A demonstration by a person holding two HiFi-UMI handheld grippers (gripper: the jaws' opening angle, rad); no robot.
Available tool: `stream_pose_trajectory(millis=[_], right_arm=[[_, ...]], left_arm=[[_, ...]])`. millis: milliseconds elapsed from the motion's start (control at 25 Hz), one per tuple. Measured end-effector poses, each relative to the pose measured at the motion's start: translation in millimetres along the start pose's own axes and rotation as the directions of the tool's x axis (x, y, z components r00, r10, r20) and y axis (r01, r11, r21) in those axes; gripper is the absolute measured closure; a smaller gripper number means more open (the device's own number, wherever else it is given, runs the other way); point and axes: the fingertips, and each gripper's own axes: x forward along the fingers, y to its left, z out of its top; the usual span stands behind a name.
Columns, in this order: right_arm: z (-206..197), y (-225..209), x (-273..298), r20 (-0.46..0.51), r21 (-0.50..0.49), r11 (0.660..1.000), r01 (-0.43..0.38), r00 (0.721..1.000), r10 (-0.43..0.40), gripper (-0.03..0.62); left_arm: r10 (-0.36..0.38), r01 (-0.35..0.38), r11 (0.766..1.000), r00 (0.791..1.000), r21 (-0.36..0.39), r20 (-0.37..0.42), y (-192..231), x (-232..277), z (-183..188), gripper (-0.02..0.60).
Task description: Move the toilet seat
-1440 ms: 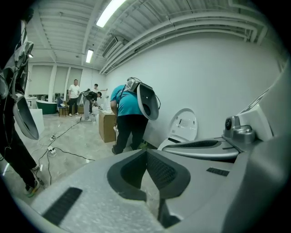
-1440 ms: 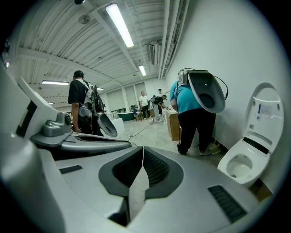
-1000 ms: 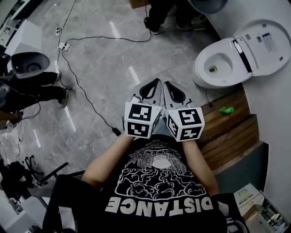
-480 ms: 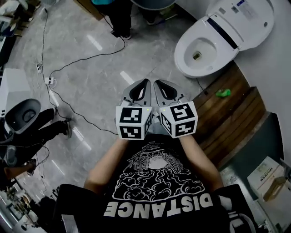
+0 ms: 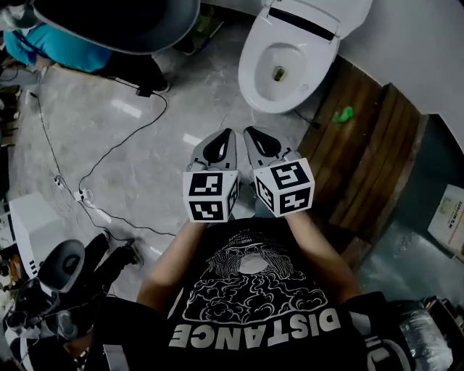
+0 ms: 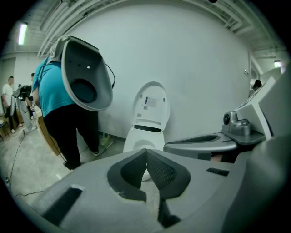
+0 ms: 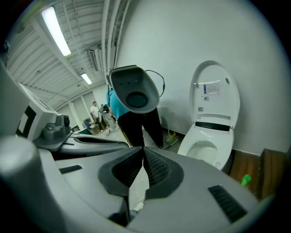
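Observation:
A white toilet point(image 5: 270, 72) stands at the top centre of the head view, its lid point(image 5: 319, 18) raised against the wall and the bowl open. My left gripper point(image 5: 225, 133) and right gripper point(image 5: 251, 132) hang side by side over the grey floor, short of the toilet, both shut and empty. In the left gripper view the toilet point(image 6: 138, 136) shows just past the shut jaws point(image 6: 146, 154), with its lid point(image 6: 152, 102) upright. The right gripper view has the toilet point(image 7: 207, 143) to the right of the shut jaws point(image 7: 143, 152).
A person in a teal shirt point(image 6: 50, 91) stands left of the toilet, with a grey bowl-shaped shell point(image 5: 116, 22) in front. A wooden platform point(image 5: 370, 145) with a small green object point(image 5: 342, 114) lies at the right. Cables point(image 5: 109, 152) and a power strip point(image 5: 83, 196) cross the floor at the left.
The head view has swung round: the toilet has gone from the upper right to the top centre and looks nearer. Both grippers stay shut, side by side.

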Motion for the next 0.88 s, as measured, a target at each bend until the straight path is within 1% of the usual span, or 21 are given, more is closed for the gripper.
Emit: stream_pose_trajectory(millis=[160,280,360,480,600,720,800,880], right_arm=[[3.6,-19.0,8.4,0.021,0.052,0.994,0.095,0.995,-0.096,0.574],[4.8,-27.3,14.5,0.047,0.117,0.982,0.147,0.987,-0.153,0.574],[4.1,-31.5,22.0,0.057,0.159,0.971,0.178,0.980,-0.189,0.574],[0.0,-37.5,33.0,0.062,0.210,0.948,0.239,0.964,-0.257,0.574],[-7.2,-43.7,40.7,0.071,0.269,0.917,0.295,0.943,-0.324,0.574],[-14.8,-51.9,52.8,0.086,0.319,0.894,0.315,0.930,-0.359,0.574],[-22.2,-58.6,60.3,0.104,0.379,0.872,0.309,0.922,-0.372,0.574],[-33.5,-66.0,66.7,0.115,0.451,0.840,0.301,0.914,-0.389,0.574]], left_arm=[[-0.097,0.098,0.995,0.995,0.033,-0.032,-1.1,23.4,4.1,0.569],[-0.164,0.166,0.986,0.985,0.034,-0.047,1.1,37.4,6.7,0.569],[-0.206,0.208,0.977,0.977,0.041,-0.064,6.3,47.1,6.1,0.569],[-0.274,0.281,0.958,0.956,0.057,-0.105,13.6,60.7,0.2,0.569],[-0.341,0.354,0.933,0.928,0.069,-0.151,17.2,73.6,-9.6,0.569],[-0.400,0.415,0.909,0.896,0.047,-0.192,20.0,91.8,-25.2,0.569],[-0.455,0.467,0.884,0.864,0.006,-0.217,17.9,105.1,-37.9,0.569],[-0.508,0.517,0.856,0.828,-0.027,-0.236,14.7,118.1,-50.5,0.569]])
